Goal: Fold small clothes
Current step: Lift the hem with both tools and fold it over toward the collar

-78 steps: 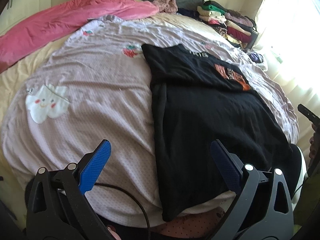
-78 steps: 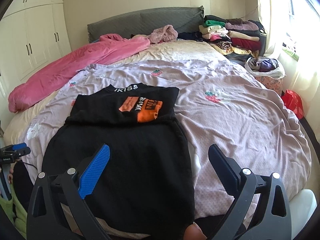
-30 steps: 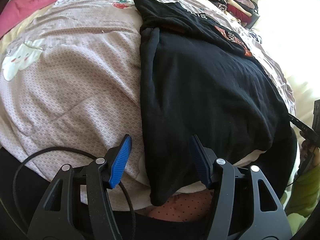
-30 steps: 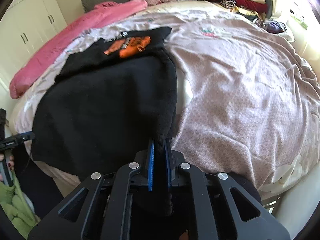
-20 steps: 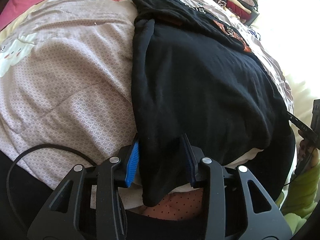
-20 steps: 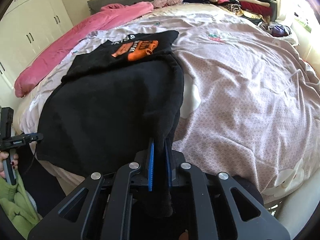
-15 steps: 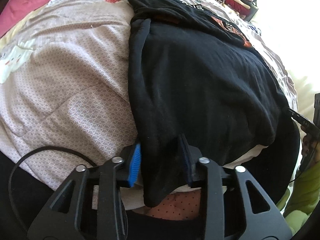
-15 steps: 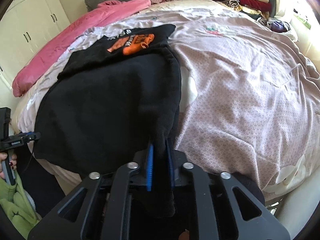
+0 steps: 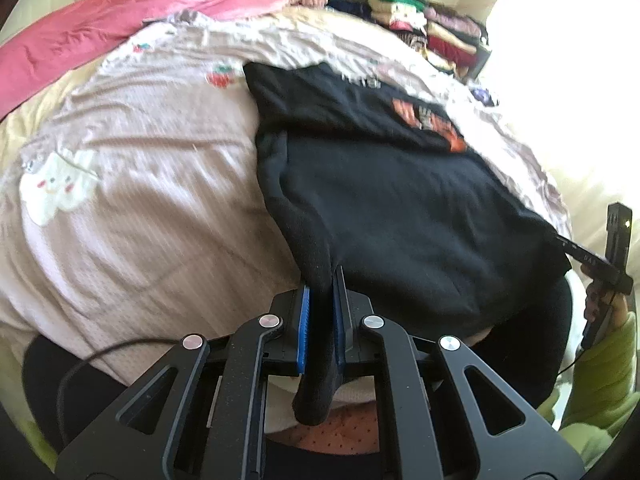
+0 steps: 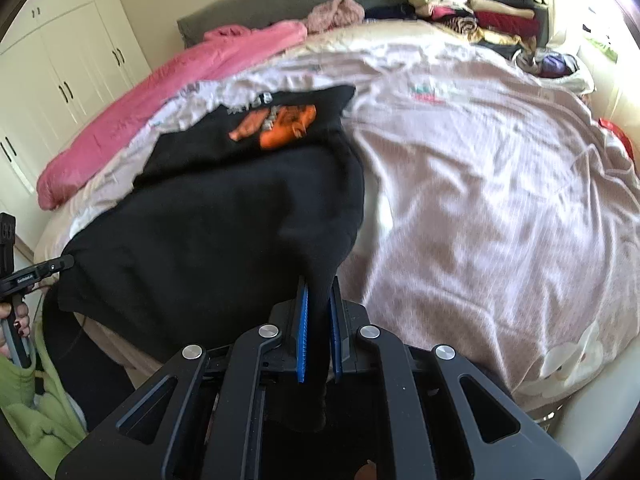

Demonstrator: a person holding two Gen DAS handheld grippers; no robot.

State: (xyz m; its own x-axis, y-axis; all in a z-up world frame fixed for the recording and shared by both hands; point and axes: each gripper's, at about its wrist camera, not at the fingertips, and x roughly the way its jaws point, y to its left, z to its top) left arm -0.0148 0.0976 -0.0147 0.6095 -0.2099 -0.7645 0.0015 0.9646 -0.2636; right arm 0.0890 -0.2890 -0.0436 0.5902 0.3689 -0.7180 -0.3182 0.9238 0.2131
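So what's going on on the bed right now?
A person is folding a black top spread on the lilac bedspread. The left gripper and the right gripper are each shut on a near corner of its hem. The top's far end, with the orange print, lies flat.

Black hand-held gripper (image 9: 320, 300), blue pads, lime-green sleeve (image 9: 600, 376)

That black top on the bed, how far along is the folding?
Done: the black top lies flat on the pink bedspread with its orange print end already narrowed, seemingly folded in. In hand: the left gripper and right gripper are each shut on a near corner of the hem. Left: probably carrying that hem up over the print end, then adding it to the folded stack.
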